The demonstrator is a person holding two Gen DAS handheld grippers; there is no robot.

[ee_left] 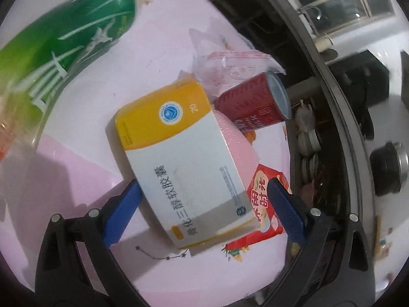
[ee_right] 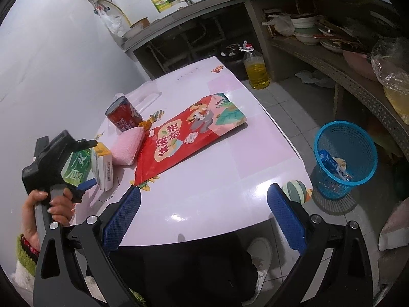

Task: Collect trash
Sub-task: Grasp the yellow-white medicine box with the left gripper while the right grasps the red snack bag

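left gripper (ee_left: 202, 204) straddles the medicine box (ee_left: 179, 158) on the table (ee_right: 204, 204), fingers spread, seemingly not yet clamped; right gripper (ee_right: 204, 220) gapes empty. beyond lie snack bag (ee_right: 189, 140), can (ee_right: 124, 116); basket (ee_right: 345, 158) already holds 1 or 2 pieces.

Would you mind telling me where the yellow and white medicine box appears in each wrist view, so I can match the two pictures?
Left wrist view: the medicine box fills the centre, its near end between the open fingers of the left tool.
Right wrist view: the box is small at the left edge, in front of the left tool.
Shared landmark: the red can lying just beyond the box, by the pink foam piece.
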